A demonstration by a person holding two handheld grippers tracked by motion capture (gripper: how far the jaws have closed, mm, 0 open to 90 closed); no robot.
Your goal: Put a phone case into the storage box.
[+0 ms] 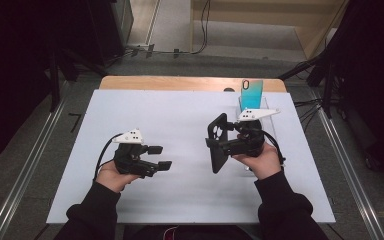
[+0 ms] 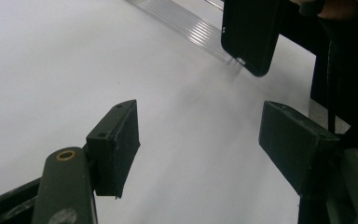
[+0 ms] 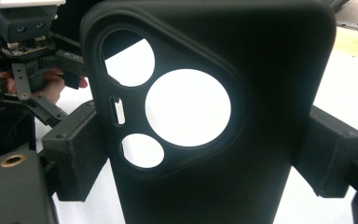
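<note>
A black phone case (image 1: 217, 145) with round camera cut-outs is held upright above the white table cover, right of centre. My right gripper (image 1: 220, 146) is shut on it, and in the right gripper view both pads press the edges of the case (image 3: 214, 121) between the jaws of that gripper (image 3: 205, 156). My left gripper (image 1: 161, 157) hovers left of centre, pointing right toward the case. Its jaws stand open with nothing between them (image 2: 200, 140), and the case (image 2: 251, 32) hangs ahead of them, farther off.
A teal phone case (image 1: 252, 94) stands in a clear plastic holder (image 1: 270, 107) at the back right. The holder's ribbed base (image 2: 186, 23) lies behind the black case. A white sheet (image 1: 170, 115) covers the wooden table (image 1: 180, 82).
</note>
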